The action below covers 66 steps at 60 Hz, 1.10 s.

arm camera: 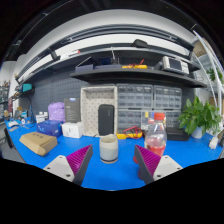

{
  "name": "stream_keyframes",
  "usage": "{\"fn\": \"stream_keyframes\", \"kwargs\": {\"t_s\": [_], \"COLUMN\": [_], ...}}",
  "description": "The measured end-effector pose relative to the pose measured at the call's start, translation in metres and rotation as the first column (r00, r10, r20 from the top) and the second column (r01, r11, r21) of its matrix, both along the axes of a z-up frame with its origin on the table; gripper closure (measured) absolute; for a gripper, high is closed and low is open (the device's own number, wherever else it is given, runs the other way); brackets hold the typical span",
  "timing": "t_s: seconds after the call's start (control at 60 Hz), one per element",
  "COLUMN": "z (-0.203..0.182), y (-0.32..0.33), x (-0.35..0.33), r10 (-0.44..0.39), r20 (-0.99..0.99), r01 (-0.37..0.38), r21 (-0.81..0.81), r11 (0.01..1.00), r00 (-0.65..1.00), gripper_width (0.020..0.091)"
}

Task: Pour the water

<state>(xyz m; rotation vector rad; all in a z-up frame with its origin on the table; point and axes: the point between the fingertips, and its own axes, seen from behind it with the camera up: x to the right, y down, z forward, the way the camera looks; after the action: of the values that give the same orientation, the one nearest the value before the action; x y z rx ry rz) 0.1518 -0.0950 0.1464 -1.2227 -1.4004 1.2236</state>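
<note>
A grey-white cup (pixel 108 148) stands upright on the blue table (pixel 115 172), just ahead of my fingers and about midway between them. To its right, beyond my right finger, stands a clear plastic bottle (pixel 156 134) with a red cap and a red label. My gripper (pixel 113 162) is open, its magenta pads (pixel 80 160) spread wide, and nothing lies between them. The cup is apart from both fingers.
A tan box (pixel 39 143) lies at the left, with a white box (pixel 71 129) and a purple container (pixel 56 112) behind it. A green plant (pixel 200 117) stands at the far right. Drawer cabinets (pixel 150 108) and shelves line the back wall.
</note>
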Motion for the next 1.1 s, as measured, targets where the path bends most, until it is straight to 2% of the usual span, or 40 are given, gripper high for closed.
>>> {"fn": "stream_keyframes", "kwargs": {"t_s": [0.233, 0.383, 0.733, 0.85, 0.867, 0.9, 1.017, 1.1], "z": [-0.037, -0.045, -0.038, -0.044, -0.044, -0.046, -0.044, -0.042], "y": [0.075, 0.117, 0.128, 0.129, 0.13, 0.13, 0.127, 0.125], "x": [0.007, -0.005, -0.077, -0.089, -0.089, -0.091, -0.091, -0.09], "r10": [-0.132, -0.201, -0.177, -0.185, -0.186, -0.189, -0.173, -0.159], "r20": [0.01, -0.006, -0.034, -0.026, -0.027, -0.029, -0.059, -0.078], "r01": [0.131, 0.201, 0.178, 0.186, 0.187, 0.19, 0.176, 0.164], "r21": [0.043, 0.05, 0.023, 0.044, 0.045, 0.05, 0.045, 0.06], "r11": [0.99, 0.978, 0.984, 0.982, 0.981, 0.981, 0.983, 0.985], "r00": [0.991, 0.98, 0.984, 0.982, 0.982, 0.982, 0.983, 0.984], "gripper_width": [0.024, 0.0243, 0.0256, 0.0368, 0.0448, 0.0538, 0.0595, 0.0685]}}
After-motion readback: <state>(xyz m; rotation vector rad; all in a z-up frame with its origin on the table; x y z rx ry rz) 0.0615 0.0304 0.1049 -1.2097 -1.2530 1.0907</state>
